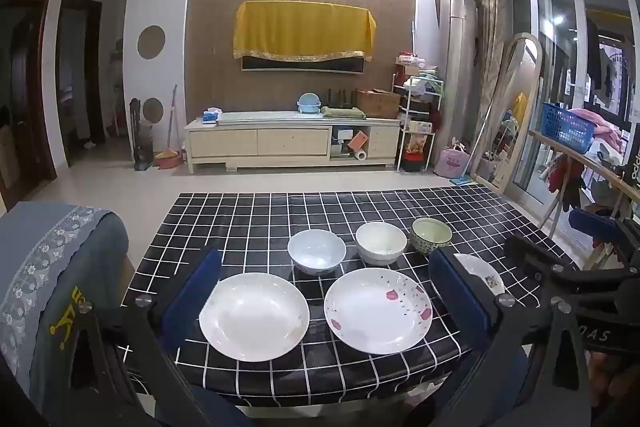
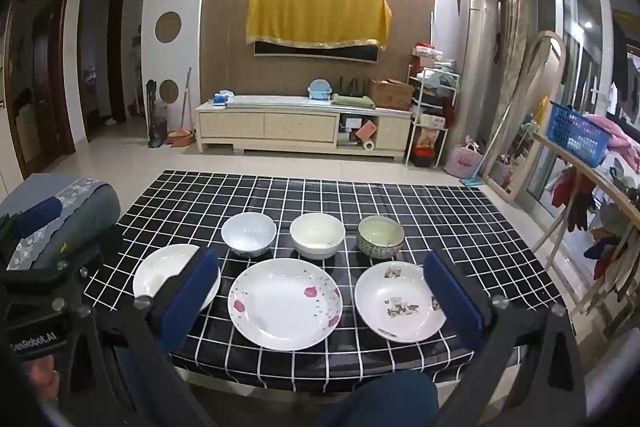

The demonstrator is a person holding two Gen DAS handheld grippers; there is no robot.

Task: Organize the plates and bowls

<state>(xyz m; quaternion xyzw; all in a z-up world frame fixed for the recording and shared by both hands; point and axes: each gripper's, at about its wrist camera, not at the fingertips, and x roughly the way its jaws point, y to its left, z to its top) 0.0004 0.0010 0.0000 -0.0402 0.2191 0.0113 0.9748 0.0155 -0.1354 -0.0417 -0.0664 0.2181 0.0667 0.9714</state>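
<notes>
Glossy ceramic plates (image 2: 286, 303); shiny smooth checked tablecloth (image 2: 460, 223); matt blue jaws.

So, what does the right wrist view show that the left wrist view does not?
Only the right wrist view shows the whole cat-print plate; in the left wrist view a claw finger hides most of it. Only the left wrist view shows the plain white plate whole. Both show the pink-flower plate, three bowls, the checked tablecloth, and open claws holding nothing.
</notes>
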